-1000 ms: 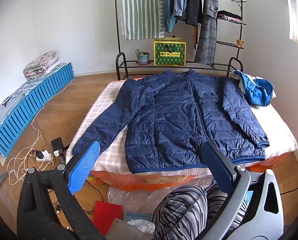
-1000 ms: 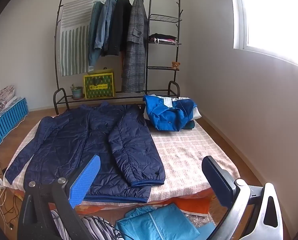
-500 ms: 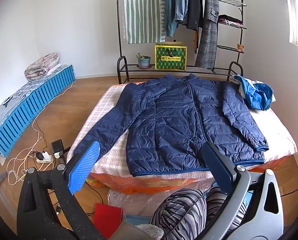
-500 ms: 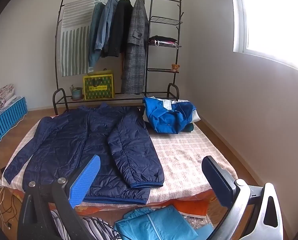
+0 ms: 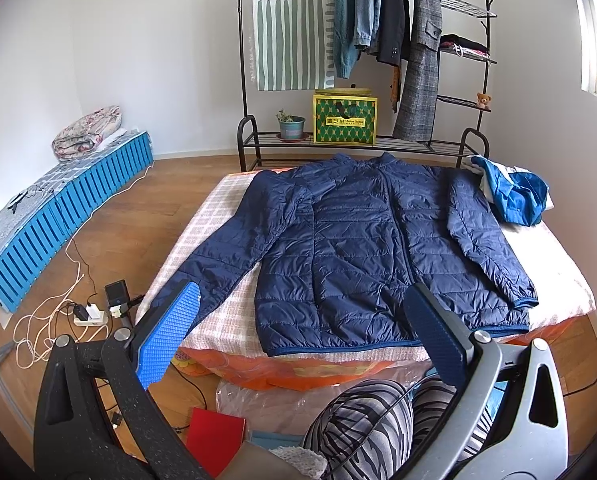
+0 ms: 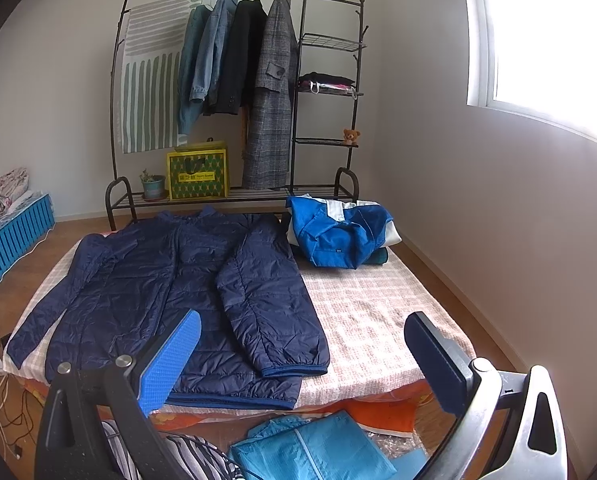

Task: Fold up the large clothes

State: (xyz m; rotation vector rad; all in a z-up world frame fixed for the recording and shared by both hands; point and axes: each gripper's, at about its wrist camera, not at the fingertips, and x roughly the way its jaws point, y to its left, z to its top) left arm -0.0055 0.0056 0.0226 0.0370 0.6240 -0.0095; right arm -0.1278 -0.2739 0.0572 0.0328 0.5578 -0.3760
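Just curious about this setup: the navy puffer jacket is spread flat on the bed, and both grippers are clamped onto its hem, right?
Not quite. The navy puffer jacket is spread flat on the bed, but the left gripper and right gripper are open, holding nothing, as each wrist view shows.

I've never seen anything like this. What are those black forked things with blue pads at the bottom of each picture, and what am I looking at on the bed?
Those are two hand-held grippers; a person carries one in each hand. Each has a wide-angle camera looking forward between its two fingers, hence two pictures of one room. One shows the left gripper, the other the right gripper. Both are open and hold nothing. On the bed lies a navy puffer jacket, spread flat, the garment to fold: one sleeve lies angled out to the side, the other along its body. At the bed's far corner sits a bundled blue and white garment. Behind stands a clothes rack.
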